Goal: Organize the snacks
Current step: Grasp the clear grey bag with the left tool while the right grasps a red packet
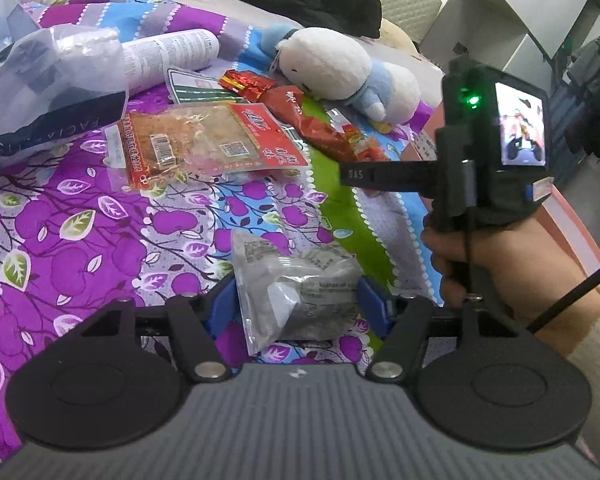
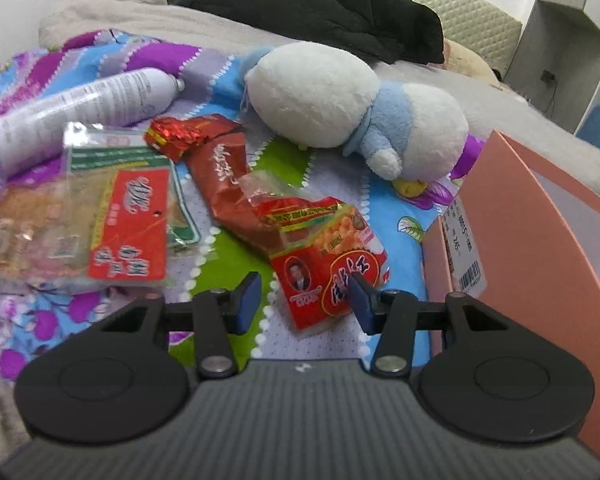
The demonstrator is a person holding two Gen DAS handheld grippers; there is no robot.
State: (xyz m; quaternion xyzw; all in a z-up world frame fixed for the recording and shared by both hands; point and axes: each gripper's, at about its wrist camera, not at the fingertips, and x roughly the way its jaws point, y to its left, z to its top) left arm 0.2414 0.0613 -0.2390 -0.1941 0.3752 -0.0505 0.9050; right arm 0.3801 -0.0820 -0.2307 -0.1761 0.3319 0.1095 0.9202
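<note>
Snacks lie scattered on the bed; the left claw (image 1: 296,304) pinches a grey packet (image 1: 296,288) by its crinkled sides, which could slip. Farther off, the right claw (image 2: 304,300) stands spread over a red peanut packet (image 2: 324,264), one finger resting on its face, so closing may only skid off the film instead of gripping beside the pink box (image 2: 540,248).

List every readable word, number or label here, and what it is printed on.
"FACIA" and "ISS", partly hidden: dark tissue pack.
"SVG", mirrored and uncertain: right gripper's finger.
Large Chinese characters, not legible: red snack bag, red wrapper, red-label packet.
Barcode and small digits, too blurred: sticker on pink box.
Fine print, too small: white bottle, grey packet.
</note>
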